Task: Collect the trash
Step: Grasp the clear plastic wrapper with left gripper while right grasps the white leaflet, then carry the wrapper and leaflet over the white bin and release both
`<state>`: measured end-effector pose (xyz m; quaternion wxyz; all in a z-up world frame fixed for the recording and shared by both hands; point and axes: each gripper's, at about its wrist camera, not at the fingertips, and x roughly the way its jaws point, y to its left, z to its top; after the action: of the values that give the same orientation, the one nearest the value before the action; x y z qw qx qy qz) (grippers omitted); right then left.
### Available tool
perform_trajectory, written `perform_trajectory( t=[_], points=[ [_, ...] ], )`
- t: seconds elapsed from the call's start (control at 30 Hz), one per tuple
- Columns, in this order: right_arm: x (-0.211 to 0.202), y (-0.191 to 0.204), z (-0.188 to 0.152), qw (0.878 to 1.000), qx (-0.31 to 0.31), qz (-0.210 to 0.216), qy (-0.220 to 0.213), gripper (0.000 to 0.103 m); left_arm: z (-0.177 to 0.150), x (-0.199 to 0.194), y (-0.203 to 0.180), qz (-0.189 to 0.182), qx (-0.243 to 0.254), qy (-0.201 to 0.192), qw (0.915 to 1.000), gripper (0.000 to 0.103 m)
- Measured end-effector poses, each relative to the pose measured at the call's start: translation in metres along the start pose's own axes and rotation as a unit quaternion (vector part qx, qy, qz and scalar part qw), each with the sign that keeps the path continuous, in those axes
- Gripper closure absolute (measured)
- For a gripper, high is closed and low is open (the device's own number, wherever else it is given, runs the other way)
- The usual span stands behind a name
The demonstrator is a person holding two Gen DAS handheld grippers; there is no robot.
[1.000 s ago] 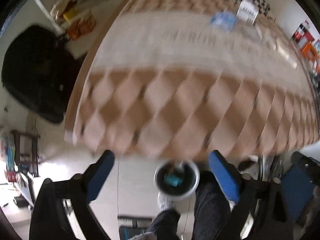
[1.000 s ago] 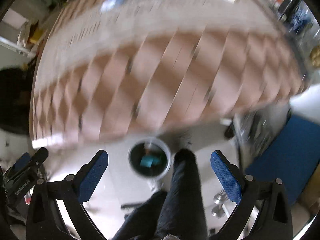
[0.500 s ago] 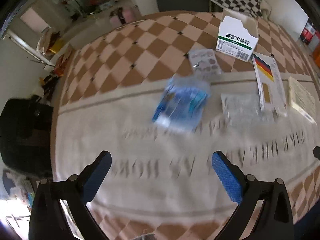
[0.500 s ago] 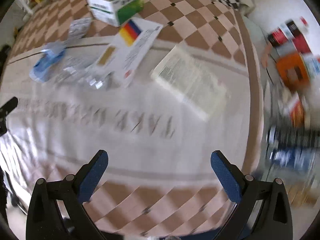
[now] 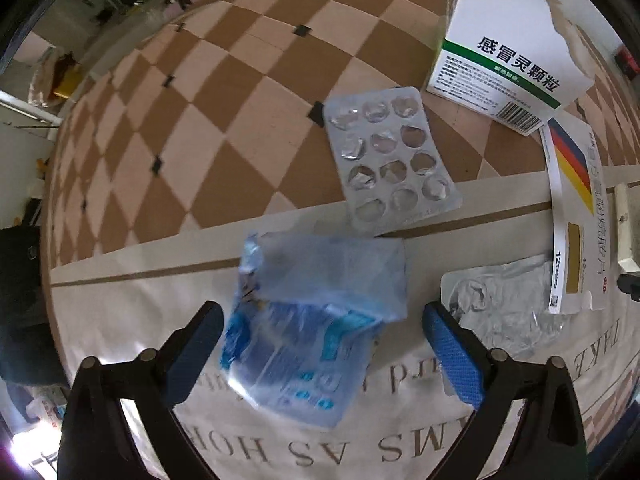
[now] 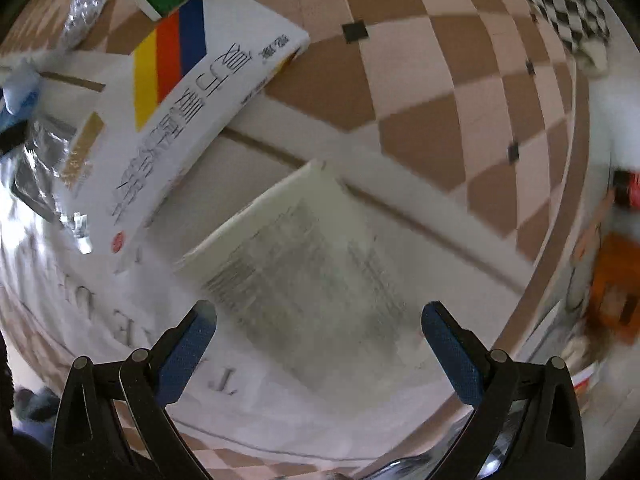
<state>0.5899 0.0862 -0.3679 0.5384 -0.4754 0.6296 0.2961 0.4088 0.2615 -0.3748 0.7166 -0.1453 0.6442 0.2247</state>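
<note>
1. Both grippers have swung from the floor bin to over the desk (image 5: 208, 128).
2. Left gripper (image 5: 320, 332), jaws spread but just narrowing, straddles the blue wrapper (image 5: 316, 312) untouched.
3. Right gripper (image 6: 318, 330) gapes above the folded leaflet (image 6: 304, 256).

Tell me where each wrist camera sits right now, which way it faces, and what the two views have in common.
Left wrist: on the left claw, facing down at the table; open jaws, just closing slightly, straddle a blue plastic wrapper without pressing it.
Right wrist: on the right claw, facing steeply down; open jaws frame a folded leaflet.
No hand or sleeve is visible.
Shared: striped medicine box, silver foil sheet.
</note>
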Motion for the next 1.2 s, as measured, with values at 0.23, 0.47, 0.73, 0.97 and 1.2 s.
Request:
perform_trajectory(
  t=[0.23,0.47,0.73,0.97,1.2],
  points=[
    [0.011,-0.020,0.019,0.999,0.010,0.036,0.016,0.000,0.002,-0.010,-0.002,-0.046,0.006,-0.007,0.9989,0.049],
    [-0.002,-0.024,0.010,0.999,0.038,0.040,-0.002,0.017,-0.002,-0.021,0.003,-0.044,-0.011,-0.014,0.9989,0.072],
    [-0.012,-0.022,-0.023,0.994,0.097,0.034,-0.035,0.018,-0.013,-0.047,0.003,-0.038,-0.005,-0.034,0.9987,0.082],
    [-0.043,-0.013,-0.047,0.982,0.166,0.021,-0.091,0.018,-0.033,-0.097,-0.012,-0.033,0.000,-0.074,0.9967,0.082],
    [-0.074,0.010,-0.090,0.960,0.231,0.021,-0.155,0.018,-0.079,-0.128,-0.019,-0.037,-0.002,-0.109,0.9933,0.082]
  ],
)
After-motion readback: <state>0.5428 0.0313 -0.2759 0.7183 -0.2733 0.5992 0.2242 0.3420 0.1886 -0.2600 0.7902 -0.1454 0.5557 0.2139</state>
